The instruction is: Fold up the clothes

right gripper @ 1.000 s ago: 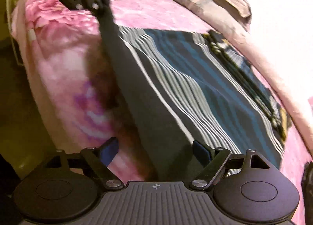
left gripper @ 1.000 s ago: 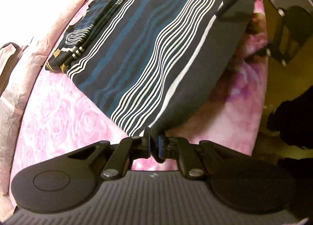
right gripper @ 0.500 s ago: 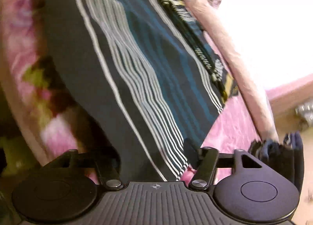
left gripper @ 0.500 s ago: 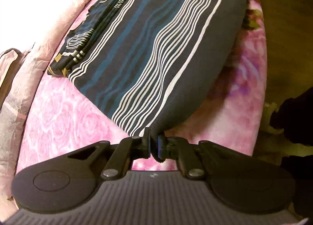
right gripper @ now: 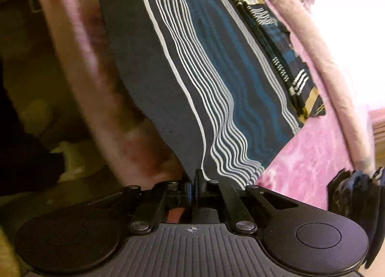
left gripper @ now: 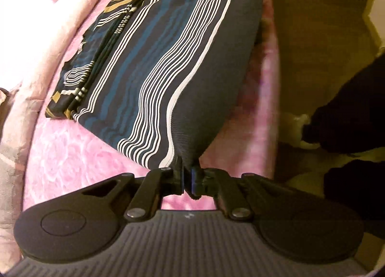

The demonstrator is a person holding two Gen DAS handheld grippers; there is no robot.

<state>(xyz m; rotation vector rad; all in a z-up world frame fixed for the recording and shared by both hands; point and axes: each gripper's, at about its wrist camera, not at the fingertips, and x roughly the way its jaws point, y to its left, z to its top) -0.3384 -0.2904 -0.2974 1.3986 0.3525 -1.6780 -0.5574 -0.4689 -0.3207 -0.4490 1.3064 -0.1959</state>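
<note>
Both corners pinched, fold starting.
Your left gripper (left gripper: pixel 186 177) and right gripper (right gripper: pixel 194 185) clamp the striped garment (left gripper: pixel 168 60); carry its near edge evenly across.

Bare pink bedspread (left gripper: pixel 79 156) beside garment (left gripper: pixel 168 65)

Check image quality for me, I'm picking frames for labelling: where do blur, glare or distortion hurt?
Left wrist: striped garment sharp, window glare blows out the upper-left corner, pink bedspread edge smeared. Right wrist: overexposed upper right, left side motion-blurred, stripes readable. Both views bend straight lines, fisheye.
</note>
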